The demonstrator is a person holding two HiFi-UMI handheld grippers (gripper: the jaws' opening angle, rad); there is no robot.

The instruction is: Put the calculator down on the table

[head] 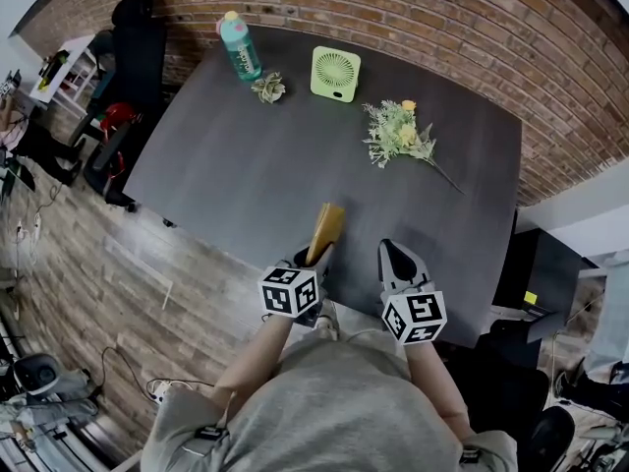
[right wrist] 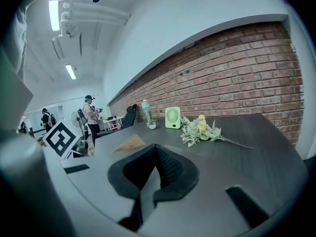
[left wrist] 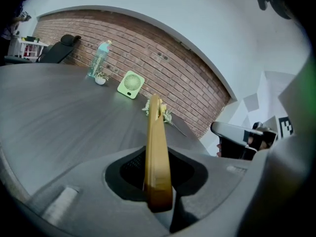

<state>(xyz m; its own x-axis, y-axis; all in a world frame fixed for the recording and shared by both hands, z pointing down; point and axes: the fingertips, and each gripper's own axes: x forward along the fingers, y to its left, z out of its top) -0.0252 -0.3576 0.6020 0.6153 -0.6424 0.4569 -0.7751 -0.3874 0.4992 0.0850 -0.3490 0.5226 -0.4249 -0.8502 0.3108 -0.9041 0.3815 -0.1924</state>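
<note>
Claw states, head view: left claw (head: pixel 316 256) was clenched on the calculator (head: pixel 326 226), which stuck out ahead over the near edge of the bench (head: pixel 226 180). Right claw (head: pixel 397 256) sat just beside it, carrying nothing, likely kept clear because one claw sufficed.
Left claw view: calculator stood edge-on and upright between the pads, pinched by its near end. It looked not yet down. That grip suited carrying, so it would probably need tilting flat to lie on the bench.
Right claw view: jaws were closed together on nothing. Calculator (right wrist: pixel 127 143) showed at left as a tan wedge.
Far bench: fan (head: pixel 335 74), bottle (head: pixel 240 47) and flowers (head: pixel 398 134) stood well apart, leaving bare top for the set-down.
</note>
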